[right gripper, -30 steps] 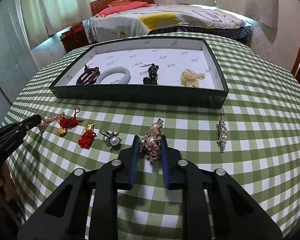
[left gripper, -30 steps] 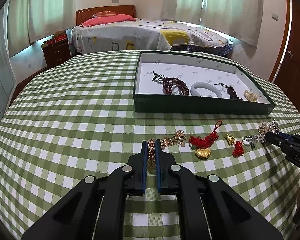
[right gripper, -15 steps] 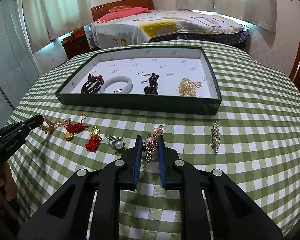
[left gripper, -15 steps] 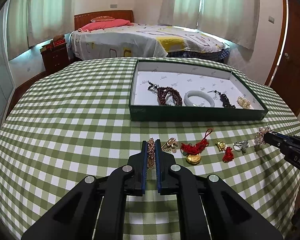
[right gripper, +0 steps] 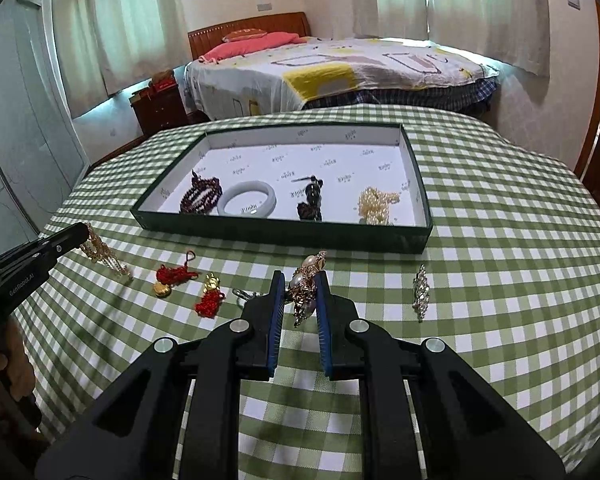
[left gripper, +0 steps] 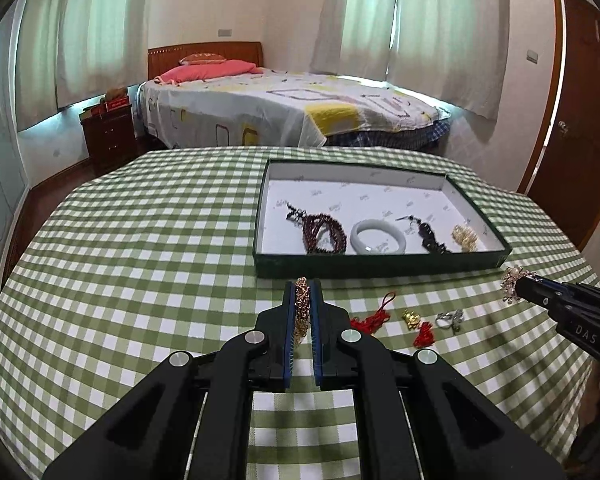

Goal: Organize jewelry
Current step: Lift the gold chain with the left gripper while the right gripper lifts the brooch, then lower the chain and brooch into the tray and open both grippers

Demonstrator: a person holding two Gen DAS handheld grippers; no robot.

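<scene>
My left gripper (left gripper: 302,286) is shut on a gold chain (left gripper: 301,308) and holds it above the checked table; in the right wrist view the chain (right gripper: 104,254) hangs from its tip. My right gripper (right gripper: 299,280) is shut on a pearl and gold brooch (right gripper: 306,286), also lifted; it shows at the right in the left wrist view (left gripper: 511,289). The green tray (left gripper: 380,266) with a white floor holds a dark bead bracelet (left gripper: 324,232), a white bangle (left gripper: 377,236), a black bead string (left gripper: 430,236) and a pearl cluster (left gripper: 464,237).
On the cloth in front of the tray lie a red tassel with a gold charm (right gripper: 172,276), a second red tassel charm (right gripper: 210,298), a silver ring (right gripper: 242,294) and a silver brooch (right gripper: 421,292). A bed and a nightstand stand behind the table.
Both grippers have risen from the cloth, each lifting its piece. The gold chain and the pearl brooch now hang clear of the table.
</scene>
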